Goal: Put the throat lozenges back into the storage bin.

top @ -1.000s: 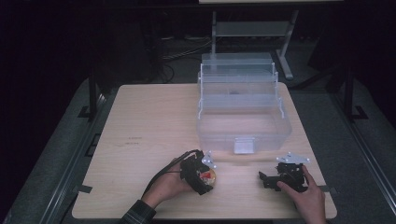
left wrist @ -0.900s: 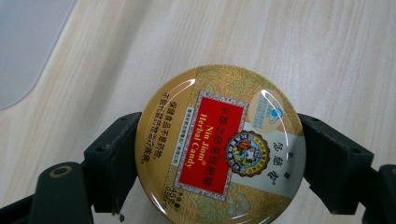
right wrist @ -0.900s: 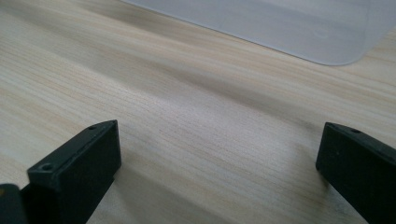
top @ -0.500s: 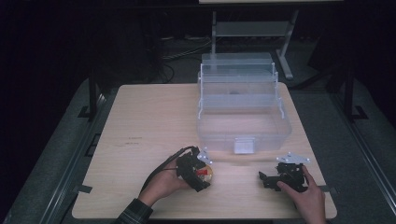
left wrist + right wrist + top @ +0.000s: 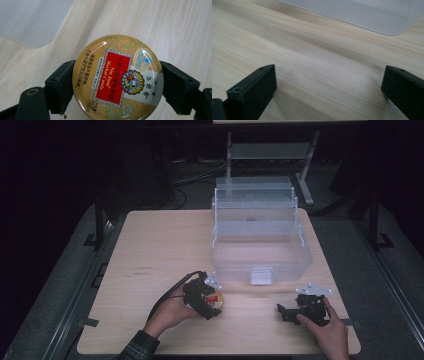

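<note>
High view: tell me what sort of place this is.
Probably a lab recording setup: a bare light wooden table in a dark room, loose cables on the floor behind, and a clear plastic tiered storage box set out.

Sitting toward the table's point(image 5: 150, 250) far right: a clear plastic box point(image 5: 260, 251), tiered, lid tipped open at the back, latch point(image 5: 261, 276) facing the near edge. Showing pale wood grain across the bare tabletop. Standing behind the table, in the dark: a metal rack point(image 5: 270, 151). Trailing over the floor back there: cables point(image 5: 192, 175). Running along both sides: dark rails point(image 5: 97, 220).
</note>
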`<state>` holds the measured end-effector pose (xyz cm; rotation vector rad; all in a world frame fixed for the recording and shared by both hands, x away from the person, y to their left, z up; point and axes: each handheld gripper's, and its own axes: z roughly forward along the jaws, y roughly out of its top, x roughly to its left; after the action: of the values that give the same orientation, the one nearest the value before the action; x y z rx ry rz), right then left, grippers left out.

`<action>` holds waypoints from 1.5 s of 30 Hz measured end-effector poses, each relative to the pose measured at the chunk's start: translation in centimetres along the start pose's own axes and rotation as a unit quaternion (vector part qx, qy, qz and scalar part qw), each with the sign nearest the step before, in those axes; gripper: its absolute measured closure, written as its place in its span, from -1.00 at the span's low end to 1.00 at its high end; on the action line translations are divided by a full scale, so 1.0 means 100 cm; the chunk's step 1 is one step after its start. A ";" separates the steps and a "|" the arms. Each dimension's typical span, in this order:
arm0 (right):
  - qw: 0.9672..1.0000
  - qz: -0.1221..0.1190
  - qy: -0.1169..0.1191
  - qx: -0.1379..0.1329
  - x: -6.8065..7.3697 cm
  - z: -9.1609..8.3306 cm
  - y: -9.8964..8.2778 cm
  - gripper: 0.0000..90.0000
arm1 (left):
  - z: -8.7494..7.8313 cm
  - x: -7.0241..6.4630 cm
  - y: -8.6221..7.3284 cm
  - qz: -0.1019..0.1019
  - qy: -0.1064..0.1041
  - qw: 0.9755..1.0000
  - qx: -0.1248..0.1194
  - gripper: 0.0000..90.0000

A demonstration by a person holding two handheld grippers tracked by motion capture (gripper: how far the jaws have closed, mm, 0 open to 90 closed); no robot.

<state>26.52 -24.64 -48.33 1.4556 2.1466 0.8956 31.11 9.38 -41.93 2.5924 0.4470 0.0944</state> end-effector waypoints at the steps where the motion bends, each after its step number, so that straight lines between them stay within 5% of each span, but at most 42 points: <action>1: 1.000 0.000 0.000 0.000 0.000 0.000 0.000 -1.00 | -0.001 0.001 0.000 0.001 -0.001 1.000 0.001 -0.57; 45: 1.000 0.000 0.001 0.000 0.000 0.000 0.000 -1.00 | -0.033 0.032 0.007 -0.034 0.008 0.999 -0.024 -0.56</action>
<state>26.51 -24.64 -48.32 1.4565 2.1474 0.8971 33.84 11.44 -38.76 2.5279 0.5317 0.1013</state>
